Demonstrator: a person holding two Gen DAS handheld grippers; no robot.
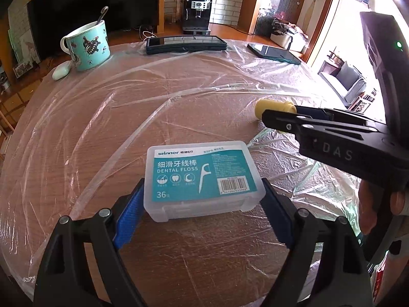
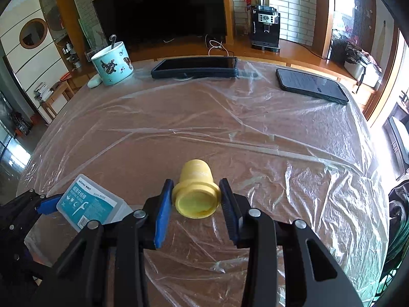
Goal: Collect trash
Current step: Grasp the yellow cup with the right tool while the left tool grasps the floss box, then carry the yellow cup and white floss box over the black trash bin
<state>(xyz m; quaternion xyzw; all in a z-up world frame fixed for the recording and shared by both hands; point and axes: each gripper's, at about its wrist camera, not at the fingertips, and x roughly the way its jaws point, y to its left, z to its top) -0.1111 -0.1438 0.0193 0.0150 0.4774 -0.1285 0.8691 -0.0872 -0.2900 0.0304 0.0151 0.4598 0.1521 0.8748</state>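
A clear dental floss box (image 1: pixel 199 179) with a teal label lies flat on the plastic-covered round table (image 1: pixel 102 128). My left gripper (image 1: pixel 202 183) straddles it, and the blue pads (image 1: pixel 129 212) press on its two short sides. To the right, a small yellow plastic cap (image 2: pixel 195 194) lies on its side with its open end toward the right wrist camera. My right gripper (image 2: pixel 196 183) is shut on the cap's wide rim. In the left wrist view the cap (image 1: pixel 271 105) pokes out past the right gripper's fingers (image 1: pixel 286 122). The box (image 2: pixel 89 204) sits left of the cap.
At the far edge stand a teal mug (image 1: pixel 88 46) with a spoon, a small white case (image 1: pixel 61 70), a dark-cased tablet (image 2: pixel 195 67) and a phone (image 2: pixel 311 85). Crinkled clear sheeting (image 2: pixel 294 179) covers the table. A coffee machine (image 2: pixel 264 26) and a TV stand behind.
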